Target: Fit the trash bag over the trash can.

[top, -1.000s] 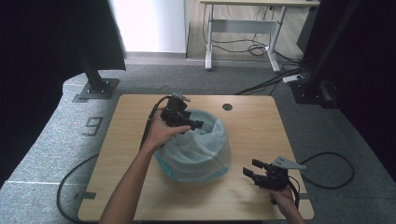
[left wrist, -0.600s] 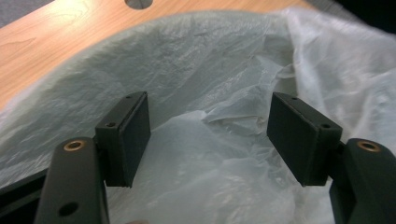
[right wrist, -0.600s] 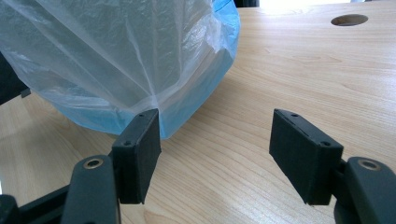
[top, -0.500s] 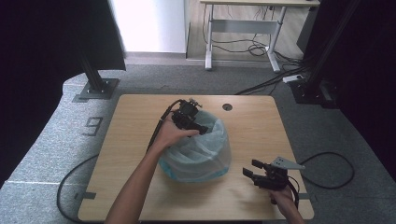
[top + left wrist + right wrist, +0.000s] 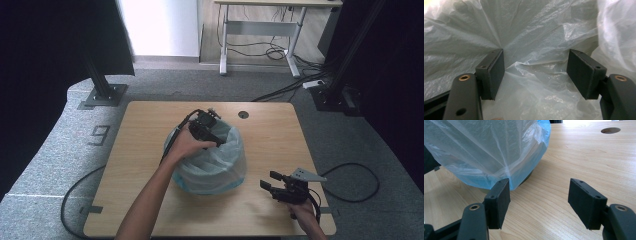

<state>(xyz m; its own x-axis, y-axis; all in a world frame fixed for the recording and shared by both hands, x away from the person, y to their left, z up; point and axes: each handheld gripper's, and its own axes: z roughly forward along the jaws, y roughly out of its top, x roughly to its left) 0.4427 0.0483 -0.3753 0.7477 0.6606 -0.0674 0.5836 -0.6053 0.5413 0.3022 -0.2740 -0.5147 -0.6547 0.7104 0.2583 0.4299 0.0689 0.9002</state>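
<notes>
A small bin lined with a thin translucent white-and-blue plastic bag [image 5: 215,162] stands in the middle of the wooden table [image 5: 280,135]. My left gripper [image 5: 212,140] reaches over the bin's back left rim into the bag's mouth. In the left gripper view its jaws [image 5: 536,65] stand wide apart, with crumpled bag film [image 5: 536,32] behind and below them and nothing pinched. My right gripper [image 5: 269,180] hovers near the table's front right, open and empty. Its own view [image 5: 540,192] faces the bag's lower edge [image 5: 486,150], a short way off.
A round cable hole [image 5: 243,114] lies in the tabletop behind the bin and also appears in the right gripper view [image 5: 610,130]. Black cables [image 5: 350,190] trail off both table sides onto grey carpet. Black stand bases [image 5: 102,95] sit on the floor beyond.
My left gripper has moved right and slightly down, from the bin's back left rim into the bag's mouth. The right gripper has kept still.
</notes>
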